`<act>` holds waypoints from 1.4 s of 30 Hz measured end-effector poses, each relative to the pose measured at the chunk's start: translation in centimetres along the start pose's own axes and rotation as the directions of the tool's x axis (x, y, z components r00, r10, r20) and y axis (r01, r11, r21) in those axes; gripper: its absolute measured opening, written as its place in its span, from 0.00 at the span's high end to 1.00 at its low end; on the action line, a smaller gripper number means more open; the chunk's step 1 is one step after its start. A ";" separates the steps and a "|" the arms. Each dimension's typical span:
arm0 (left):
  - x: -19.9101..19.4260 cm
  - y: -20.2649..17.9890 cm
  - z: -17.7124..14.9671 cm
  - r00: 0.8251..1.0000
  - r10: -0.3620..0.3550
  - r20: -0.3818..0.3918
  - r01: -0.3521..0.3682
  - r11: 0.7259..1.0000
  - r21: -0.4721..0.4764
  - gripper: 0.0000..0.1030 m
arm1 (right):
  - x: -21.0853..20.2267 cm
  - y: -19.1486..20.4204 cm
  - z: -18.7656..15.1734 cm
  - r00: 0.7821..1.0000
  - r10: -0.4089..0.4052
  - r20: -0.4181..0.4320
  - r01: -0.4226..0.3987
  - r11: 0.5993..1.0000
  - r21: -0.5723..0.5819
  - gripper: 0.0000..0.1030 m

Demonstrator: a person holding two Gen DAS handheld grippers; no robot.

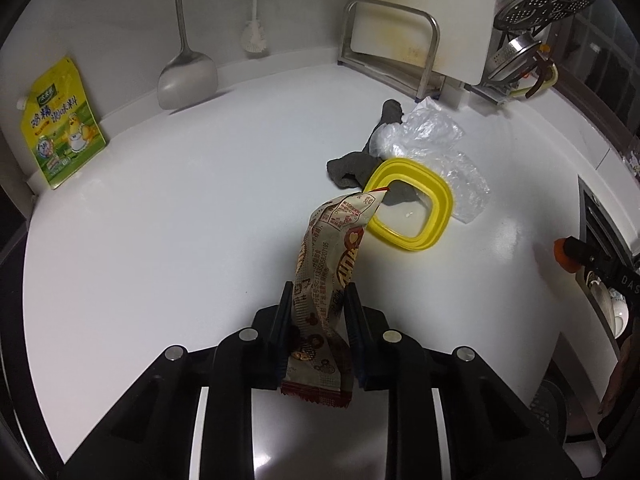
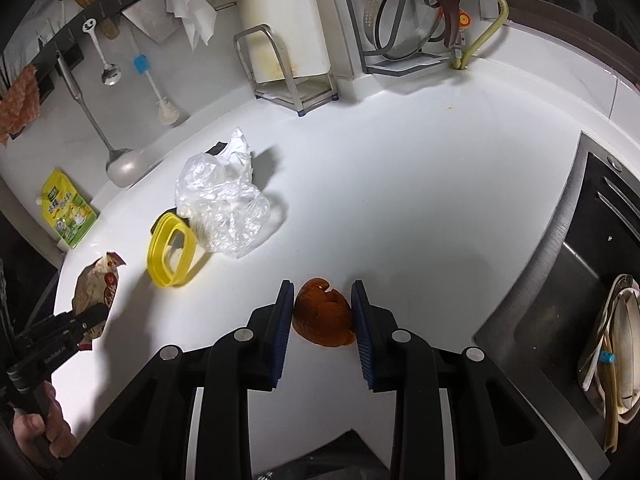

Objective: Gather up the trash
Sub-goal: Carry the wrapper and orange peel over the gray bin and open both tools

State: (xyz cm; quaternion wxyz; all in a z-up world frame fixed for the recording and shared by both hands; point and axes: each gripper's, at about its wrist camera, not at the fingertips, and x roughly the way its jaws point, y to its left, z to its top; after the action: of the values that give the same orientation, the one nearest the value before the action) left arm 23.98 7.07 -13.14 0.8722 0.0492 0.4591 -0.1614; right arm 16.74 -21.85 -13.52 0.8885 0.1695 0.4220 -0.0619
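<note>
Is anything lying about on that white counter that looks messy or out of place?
Yes. A crumpled clear plastic bag lies heaped mid-counter, over a dark grey rag. A yellow lid frame rests partly on that rag. An orange peel sits between the right gripper's fingers, and the left gripper holds a torn snack wrapper.

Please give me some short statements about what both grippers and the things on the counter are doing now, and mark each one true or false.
1. The left gripper is shut on the snack wrapper. True.
2. The right gripper holds the clear plastic bag. False: the bag lies on the white counter, and the orange peel sits between the gripper's fingers.
3. The yellow lid frame lies beside the plastic bag. True.
4. The green seasoning pouch lies flat in the middle of the counter. False: it stands at the counter's edge, against the wall.
5. A cutting board stands in a metal rack. True.
</note>
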 end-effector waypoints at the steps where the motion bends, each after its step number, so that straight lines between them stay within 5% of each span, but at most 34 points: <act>1: -0.4 -0.2 -0.1 1.000 0.003 0.004 -0.003 1.000 -0.001 0.77 | -0.3 0.0 -0.2 1.000 0.005 0.000 -0.005 1.000 -0.004 0.72; 26: -11.0 -12.7 -10.3 1.000 0.016 0.023 -0.015 0.998 -0.058 0.77 | -11.0 -4.6 -8.2 0.990 0.133 -0.054 -0.138 0.985 -0.103 0.72; 42: -12.5 -18.7 -16.6 0.999 -0.005 -0.042 0.002 0.997 -0.081 0.77 | -14.2 -7.3 -13.7 0.979 0.143 -0.146 -0.168 0.970 -0.175 0.72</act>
State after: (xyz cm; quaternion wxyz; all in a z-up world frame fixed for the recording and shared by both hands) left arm -1.71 -3.69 -11.33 0.8634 0.0165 0.4836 -0.1431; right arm -4.11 -24.32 -12.42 0.8725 0.1219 0.4695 0.0591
